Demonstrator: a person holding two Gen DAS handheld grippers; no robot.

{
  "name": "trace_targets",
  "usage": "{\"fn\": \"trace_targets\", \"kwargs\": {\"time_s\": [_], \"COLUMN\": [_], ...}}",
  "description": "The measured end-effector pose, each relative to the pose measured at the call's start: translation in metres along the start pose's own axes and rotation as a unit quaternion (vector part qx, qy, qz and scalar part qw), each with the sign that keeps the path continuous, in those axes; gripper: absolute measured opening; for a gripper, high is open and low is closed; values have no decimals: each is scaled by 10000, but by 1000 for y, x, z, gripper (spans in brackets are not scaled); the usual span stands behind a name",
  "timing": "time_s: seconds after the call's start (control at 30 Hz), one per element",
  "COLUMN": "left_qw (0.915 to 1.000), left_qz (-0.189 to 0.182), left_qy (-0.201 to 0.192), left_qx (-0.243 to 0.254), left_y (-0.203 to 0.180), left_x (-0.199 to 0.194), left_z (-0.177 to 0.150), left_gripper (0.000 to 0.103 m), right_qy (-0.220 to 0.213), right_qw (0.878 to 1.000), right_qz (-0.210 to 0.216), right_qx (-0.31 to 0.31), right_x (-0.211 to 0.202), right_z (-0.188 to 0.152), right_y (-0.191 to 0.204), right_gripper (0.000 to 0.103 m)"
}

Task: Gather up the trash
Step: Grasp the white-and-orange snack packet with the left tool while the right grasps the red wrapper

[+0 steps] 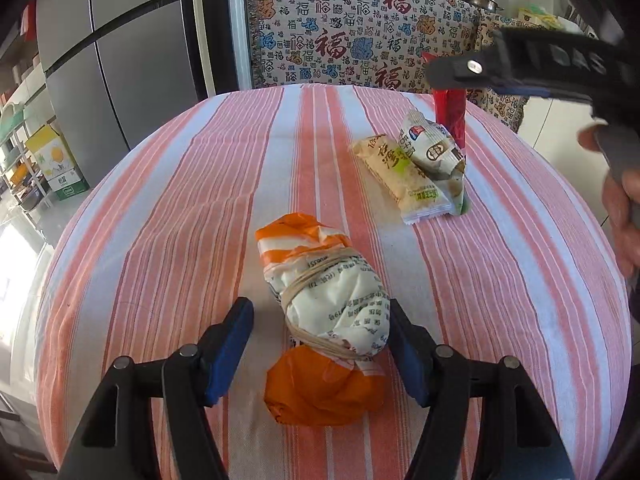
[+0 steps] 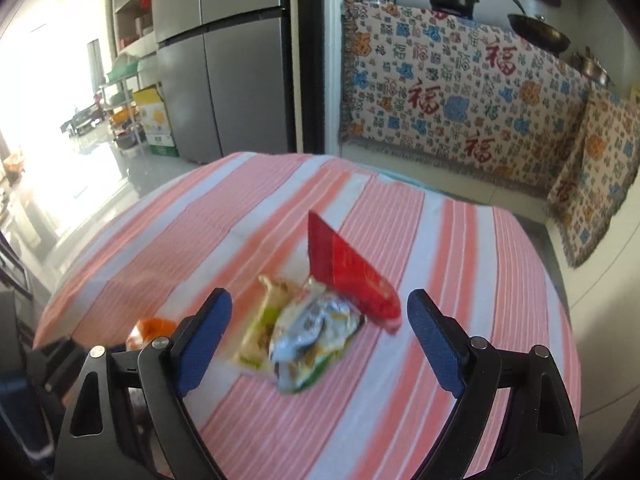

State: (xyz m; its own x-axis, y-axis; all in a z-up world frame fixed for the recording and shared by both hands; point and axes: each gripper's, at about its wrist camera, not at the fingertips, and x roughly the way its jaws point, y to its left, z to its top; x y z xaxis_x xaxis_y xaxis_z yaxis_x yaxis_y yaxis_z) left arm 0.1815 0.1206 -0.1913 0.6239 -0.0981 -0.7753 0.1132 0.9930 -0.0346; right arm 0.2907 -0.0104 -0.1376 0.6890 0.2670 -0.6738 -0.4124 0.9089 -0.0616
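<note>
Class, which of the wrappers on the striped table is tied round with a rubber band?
The orange-and-white wrapper, between the left gripper's open fingers; the other wrappers lie loose.

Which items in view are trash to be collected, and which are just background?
Trash on the striped table:
- orange-and-white wrapper bundle, between the open left tongs
- beige snack wrapper
- crumpled silver-white wrapper
- red packet

Background:
- fridge
- patterned cloth
- pans
- yellow-green box
</note>
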Motion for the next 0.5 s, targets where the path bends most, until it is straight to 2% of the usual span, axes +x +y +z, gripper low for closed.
{"fn": "trace_targets", "kwargs": {"time_s": [0.03,0.07,0.1,0.3,0.5], "left_qw": [10000,10000,10000,10000,10000], "left_qz": [-5,-11,-19,-24,-2], "left_qy": [1,-1,-2,-3,-4], "left_qx": [-5,-14,-22,-35,-20], "left_y": [0,0,0,2,0], "left_x": [0,0,0,0,-1], "left_z": [0,0,-1,0,0], "left_gripper": [68,68,68,68,68], "right_qy": [1,6,72,-54,293], "right_qw": [10000,9999,9997,9988,9969], "right_qz": [-81,-103,-90,242,328], "right_qx": [26,99,202,415,660], "right_x": [5,9,12,-37,-73], "right_z": [5,6,4,-46,-128], "right_y": [-2,-7,-13,-43,-72], "right_gripper": [83,59,15,13,13]}}
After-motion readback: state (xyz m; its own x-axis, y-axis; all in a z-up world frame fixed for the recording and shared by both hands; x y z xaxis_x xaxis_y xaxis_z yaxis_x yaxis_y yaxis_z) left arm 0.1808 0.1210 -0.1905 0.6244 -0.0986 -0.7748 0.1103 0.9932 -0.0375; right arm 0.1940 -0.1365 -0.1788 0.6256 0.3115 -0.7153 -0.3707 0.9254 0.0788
